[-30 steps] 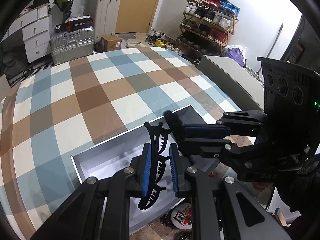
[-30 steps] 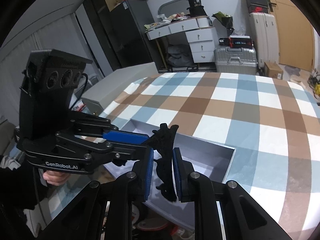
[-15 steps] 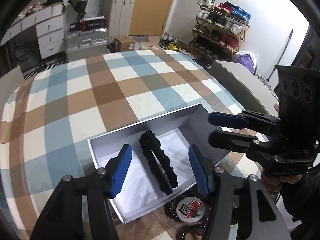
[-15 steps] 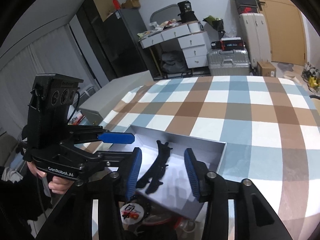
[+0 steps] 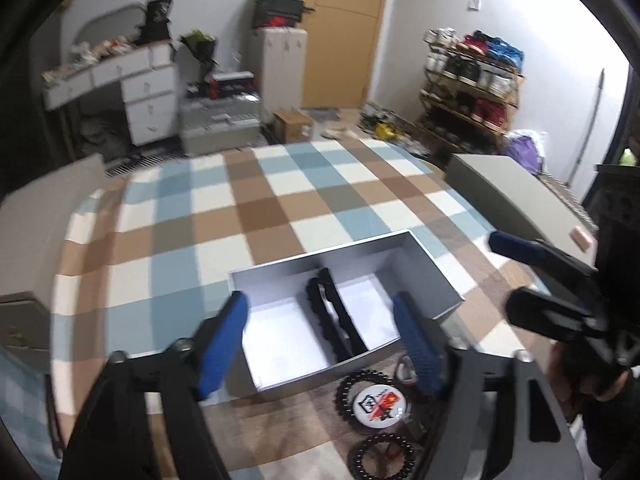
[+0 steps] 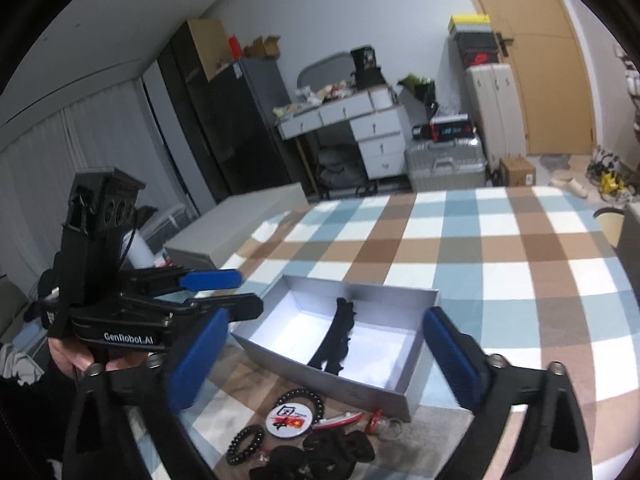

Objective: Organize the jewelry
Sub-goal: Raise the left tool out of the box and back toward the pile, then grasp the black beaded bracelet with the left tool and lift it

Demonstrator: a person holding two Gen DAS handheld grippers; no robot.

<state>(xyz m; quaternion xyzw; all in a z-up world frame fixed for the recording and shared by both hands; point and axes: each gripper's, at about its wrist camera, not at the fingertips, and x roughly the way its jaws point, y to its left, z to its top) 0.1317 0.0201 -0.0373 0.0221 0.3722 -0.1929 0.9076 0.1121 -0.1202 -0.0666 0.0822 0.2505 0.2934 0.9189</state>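
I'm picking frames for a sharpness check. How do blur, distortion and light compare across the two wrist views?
Left wrist view: smeared by motion, worst at the rim and far furniture; the black hair clip in the grey box is soft. Right wrist view: crisper, the clip clear, some blur on the blue pads. Both bend straight lines, fisheye; the box floor glares white.

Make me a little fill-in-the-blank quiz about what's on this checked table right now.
1. The black hair clip lies inside the grey ____.
2. The round badge lies ____ the box, on the tablecloth.
3. Between the left tongs and between the right tongs, which are opening, there is ____ gripped.

Missing words: box; outside; nothing
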